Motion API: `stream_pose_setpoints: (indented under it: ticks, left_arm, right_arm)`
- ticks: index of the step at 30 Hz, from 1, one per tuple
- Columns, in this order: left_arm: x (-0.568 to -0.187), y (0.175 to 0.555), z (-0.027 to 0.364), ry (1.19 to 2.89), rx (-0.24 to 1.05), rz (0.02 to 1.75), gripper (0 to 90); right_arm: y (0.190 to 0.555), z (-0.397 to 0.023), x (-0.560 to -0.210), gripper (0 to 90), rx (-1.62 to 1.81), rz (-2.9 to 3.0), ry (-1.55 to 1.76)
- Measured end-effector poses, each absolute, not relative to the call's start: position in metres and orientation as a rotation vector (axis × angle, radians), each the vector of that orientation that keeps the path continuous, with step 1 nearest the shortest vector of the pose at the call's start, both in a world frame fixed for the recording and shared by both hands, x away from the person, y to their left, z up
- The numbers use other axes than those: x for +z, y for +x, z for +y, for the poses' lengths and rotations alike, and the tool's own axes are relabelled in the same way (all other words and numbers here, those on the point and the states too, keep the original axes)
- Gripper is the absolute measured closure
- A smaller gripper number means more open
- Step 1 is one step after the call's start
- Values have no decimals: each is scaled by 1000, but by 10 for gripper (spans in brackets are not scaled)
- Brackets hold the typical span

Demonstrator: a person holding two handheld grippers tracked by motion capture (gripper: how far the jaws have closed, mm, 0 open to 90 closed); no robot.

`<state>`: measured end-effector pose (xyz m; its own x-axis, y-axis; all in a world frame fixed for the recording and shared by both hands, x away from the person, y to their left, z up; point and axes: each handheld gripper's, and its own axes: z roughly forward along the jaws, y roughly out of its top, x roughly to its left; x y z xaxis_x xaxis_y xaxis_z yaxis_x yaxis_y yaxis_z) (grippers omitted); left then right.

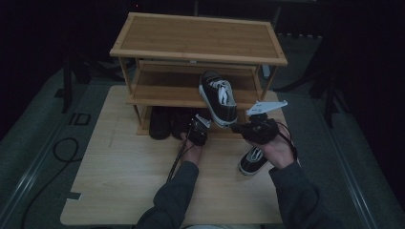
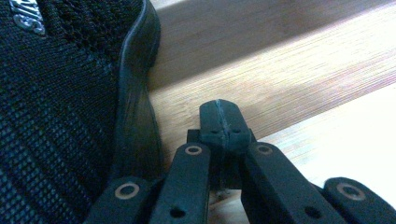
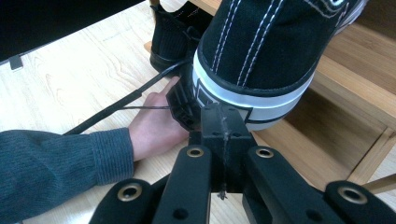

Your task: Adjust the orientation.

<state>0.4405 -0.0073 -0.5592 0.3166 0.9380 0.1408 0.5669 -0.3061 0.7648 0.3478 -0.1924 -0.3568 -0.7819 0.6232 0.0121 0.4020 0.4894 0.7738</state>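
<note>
Just beyond the right tool (image 3: 223,122), pressed together and empty, the black-and-white sneaker's (image 3: 261,51) heel overhangs the shelf (image 3: 355,79).

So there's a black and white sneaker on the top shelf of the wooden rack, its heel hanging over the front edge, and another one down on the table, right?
Not quite. The black and white sneaker sits on the middle shelf of the wooden rack, not the top one, as the high view shows. Its heel does overhang the front edge, and the other sneaker lies on the table.

silver lettering on black mesh shoe (image 2: 56,107), unreadable
</note>
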Motion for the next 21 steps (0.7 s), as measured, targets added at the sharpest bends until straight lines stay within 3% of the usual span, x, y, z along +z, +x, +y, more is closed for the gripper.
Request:
stream_pose_setpoints:
  ticks: [21]
  left_arm:
    - [-559, 441, -7, 1970, 785, 1331, 900]
  right_arm:
    - [356, -157, -364, 900, 1177, 2478, 788]
